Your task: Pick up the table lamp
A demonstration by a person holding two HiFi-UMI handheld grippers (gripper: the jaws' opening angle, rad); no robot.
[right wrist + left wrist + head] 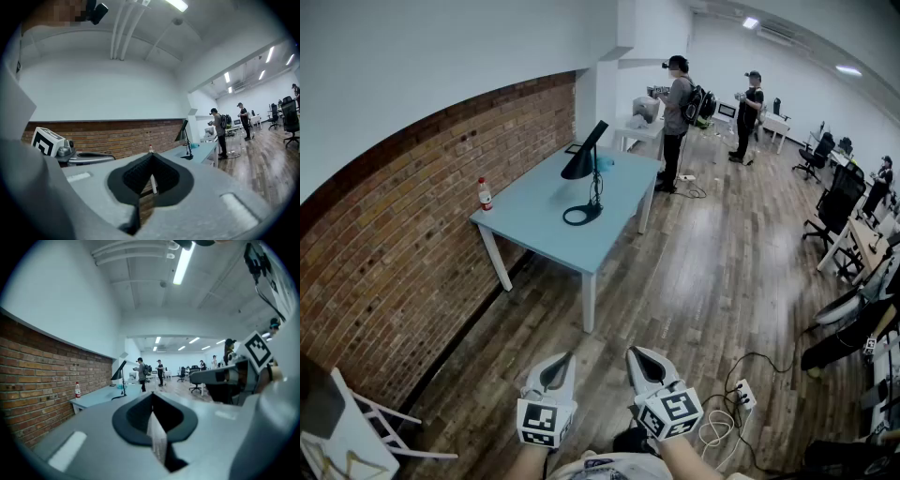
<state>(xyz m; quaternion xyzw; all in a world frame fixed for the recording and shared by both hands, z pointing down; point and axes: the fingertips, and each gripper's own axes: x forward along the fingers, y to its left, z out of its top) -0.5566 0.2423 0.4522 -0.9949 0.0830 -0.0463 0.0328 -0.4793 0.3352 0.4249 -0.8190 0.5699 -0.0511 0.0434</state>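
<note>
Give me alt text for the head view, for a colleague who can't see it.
A black table lamp with a ring base stands on a light blue table against a brick wall, well ahead of the shut left claw and right claw, both empty. A small red-and-white bottle stands near the wall; two people stand beyond.

lamp [581, 165] mid-table [534, 223] | bottle [485, 194], probably, at table's left edge, beside wall [412, 225]

black lamp [584, 169] on a pale blue bench [546, 217] – red brick wall [403, 253], brown wood floor [694, 281], red-capped bottle [485, 194].
</note>
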